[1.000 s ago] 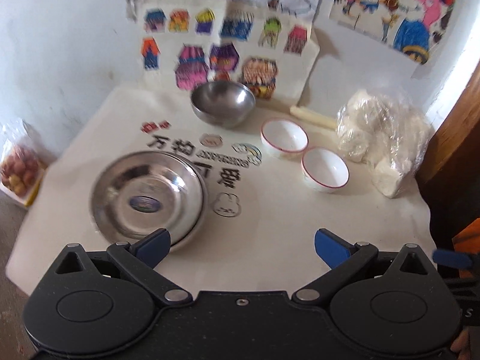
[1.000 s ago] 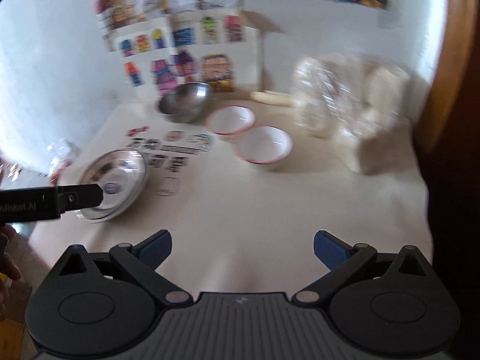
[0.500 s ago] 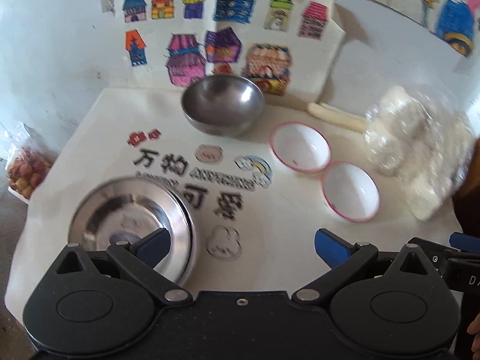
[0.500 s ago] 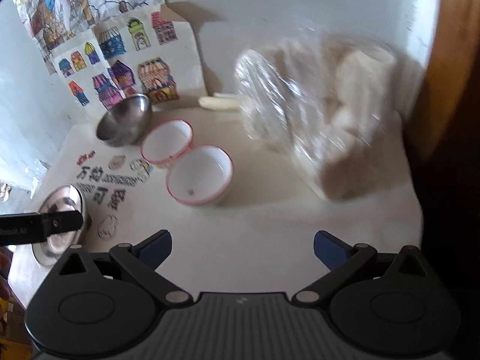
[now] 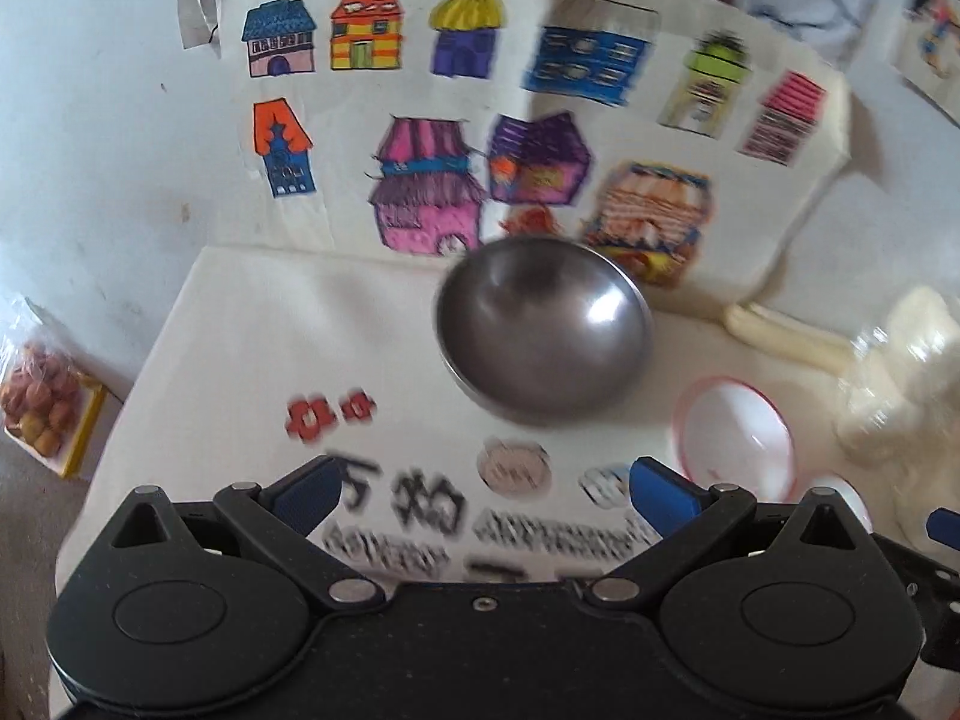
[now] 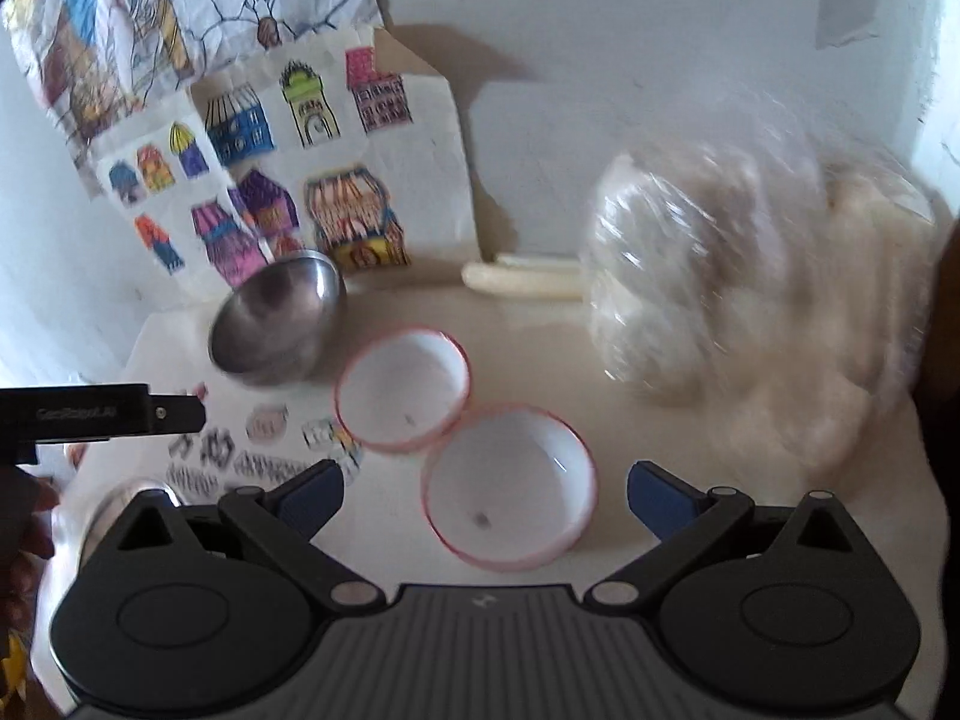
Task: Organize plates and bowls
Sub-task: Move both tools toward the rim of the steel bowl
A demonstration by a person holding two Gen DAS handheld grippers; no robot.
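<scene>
Landmark: the steel bowl [image 5: 543,330], standing at the far edge of the table [image 5: 240,360], just before the sheet of house drawings [image 5: 480,120].

Left of the steel bowl we see open tabletop reaching to the table's left edge; beyond that edge sits a bag of fruit [image 5: 39,396].

Our left gripper [image 5: 483,495] hangs short of the bowl, jaws spread wide and empty.

Right of the bowl lie two red-rimmed white bowls: the far white bowl [image 6: 402,390] close beside it, the near white bowl [image 6: 510,489] touching that one.

Our right gripper [image 6: 486,498], likewise wide and empty, straddles the near white bowl.

Farther right, a plastic bag [image 6: 750,300] fills the table's right side.
</scene>
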